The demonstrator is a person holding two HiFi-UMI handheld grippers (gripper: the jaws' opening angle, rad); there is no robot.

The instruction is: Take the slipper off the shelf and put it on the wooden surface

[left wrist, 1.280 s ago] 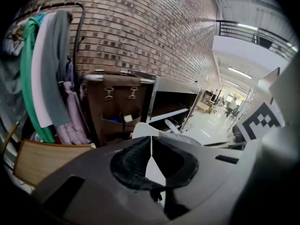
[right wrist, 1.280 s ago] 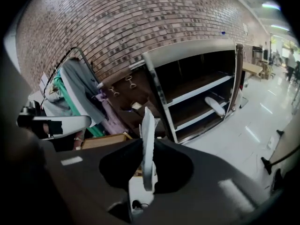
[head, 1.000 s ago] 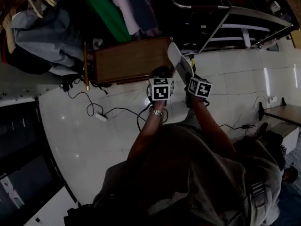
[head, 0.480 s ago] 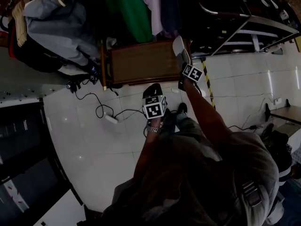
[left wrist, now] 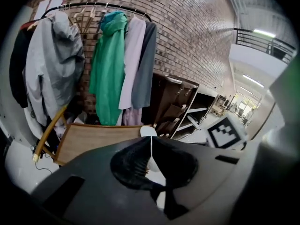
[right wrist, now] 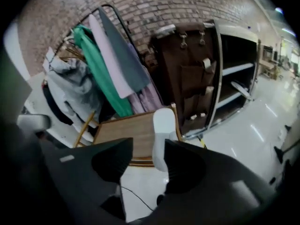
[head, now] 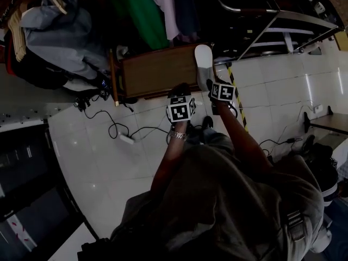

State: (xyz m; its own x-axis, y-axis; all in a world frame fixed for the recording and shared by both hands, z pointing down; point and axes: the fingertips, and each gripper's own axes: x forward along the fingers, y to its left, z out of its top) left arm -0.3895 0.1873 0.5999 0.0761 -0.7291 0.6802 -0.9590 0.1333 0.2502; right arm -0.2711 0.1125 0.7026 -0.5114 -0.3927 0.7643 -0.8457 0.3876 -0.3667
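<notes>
The white slipper [head: 203, 64] rests with its toe on the right end of the wooden surface [head: 157, 69], and its heel hangs over the near edge. My right gripper [head: 216, 87] is just behind the heel. Its jaws are opening. In the right gripper view the slipper [right wrist: 164, 135] stands between them, against the right jaw and clear of the left one, in front of the wooden surface [right wrist: 126, 132]. My left gripper [head: 179, 94] hovers over the floor near the board's front edge. In its own view the left gripper [left wrist: 150, 142] is shut on nothing, the slipper [left wrist: 148, 131] beyond.
A clothes rail with a grey coat [head: 60, 26] and a green garment [head: 138, 10] hangs over the far side of the board. The dark shelf unit [right wrist: 234, 78] stands to the right. Cables and a plug strip [head: 128, 137] lie on the white tiles.
The right gripper carried the slipper forward to the right end of the wooden surface and lowered it there. Its jaws have spread. The left gripper stayed shut near the board's front edge.
</notes>
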